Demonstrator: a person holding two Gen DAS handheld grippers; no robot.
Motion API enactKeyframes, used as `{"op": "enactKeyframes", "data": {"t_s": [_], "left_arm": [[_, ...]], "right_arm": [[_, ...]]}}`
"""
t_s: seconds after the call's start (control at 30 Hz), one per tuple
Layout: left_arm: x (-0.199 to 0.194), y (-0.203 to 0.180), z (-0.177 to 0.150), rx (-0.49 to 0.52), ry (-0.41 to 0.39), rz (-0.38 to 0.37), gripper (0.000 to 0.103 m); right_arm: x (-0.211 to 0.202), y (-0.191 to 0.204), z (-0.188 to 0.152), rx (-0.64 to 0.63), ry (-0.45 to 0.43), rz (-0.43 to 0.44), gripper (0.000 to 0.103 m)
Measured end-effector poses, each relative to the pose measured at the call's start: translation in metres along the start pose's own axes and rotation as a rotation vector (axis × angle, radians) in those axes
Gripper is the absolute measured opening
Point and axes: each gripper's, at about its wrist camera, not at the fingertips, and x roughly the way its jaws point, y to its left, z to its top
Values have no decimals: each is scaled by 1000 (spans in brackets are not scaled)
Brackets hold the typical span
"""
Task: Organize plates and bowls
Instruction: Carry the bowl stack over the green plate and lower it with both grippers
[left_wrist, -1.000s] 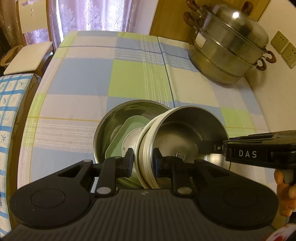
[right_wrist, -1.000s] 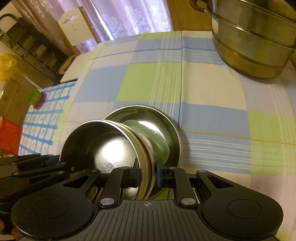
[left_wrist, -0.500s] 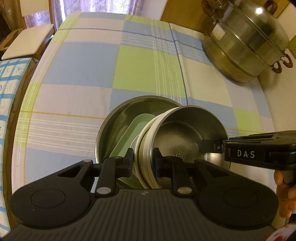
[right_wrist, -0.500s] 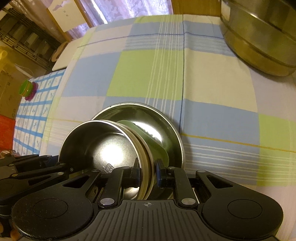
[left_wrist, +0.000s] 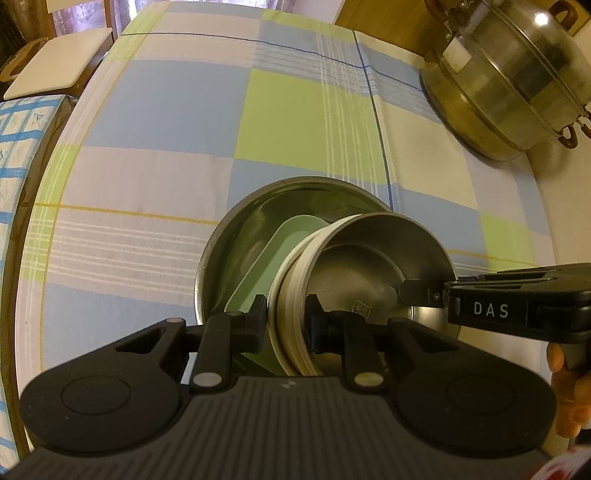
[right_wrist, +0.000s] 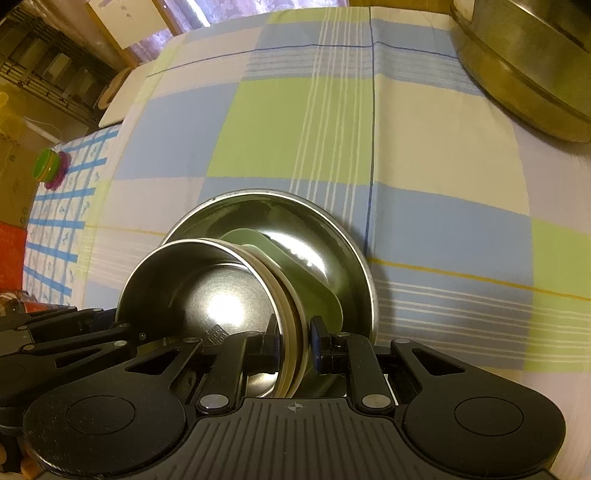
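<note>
The left gripper (left_wrist: 286, 317) clamps the near rim of a stack of small bowls (left_wrist: 369, 273). Its fingers stand only a little apart, one finger (left_wrist: 258, 314) on the outside and the other inside the stack. The stack has a steel bowl on top and cream-coloured bowls under it. The whole stack is tilted on its side.

The right gripper (right_wrist: 293, 341) grips the opposite rim of the same stack (right_wrist: 207, 295), also with a narrow opening, and its pads press on both sides of the rim. In the left view the right gripper (left_wrist: 406, 291) comes in from the right side, and a part of the person's hand (left_wrist: 569, 391) shows under it.

The stack hangs partly inside a large steel bowl (left_wrist: 251, 236), which stands on the table with a checked cloth (left_wrist: 166, 110). A light green plate (left_wrist: 273, 254) leans inside the large bowl, between its wall and the stack. I cannot tell if the stack touches the plate.

A big metal steamer pot (left_wrist: 509, 81) stands at the far right side of the table, well apart from the bowls. A white chair seat (left_wrist: 55, 55) is beside the far left corner.
</note>
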Motion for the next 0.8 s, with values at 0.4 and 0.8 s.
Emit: {"op": "enactKeyframes", "data": {"t_s": [0.4, 0.8], "left_arm": [[4, 1, 0, 0, -5, 8, 19], [4, -1, -2, 19, -29, 9, 19]], "right_arm": [[6, -1, 0, 9, 3, 4, 16], [6, -2, 1, -4, 14, 10, 16]]}}
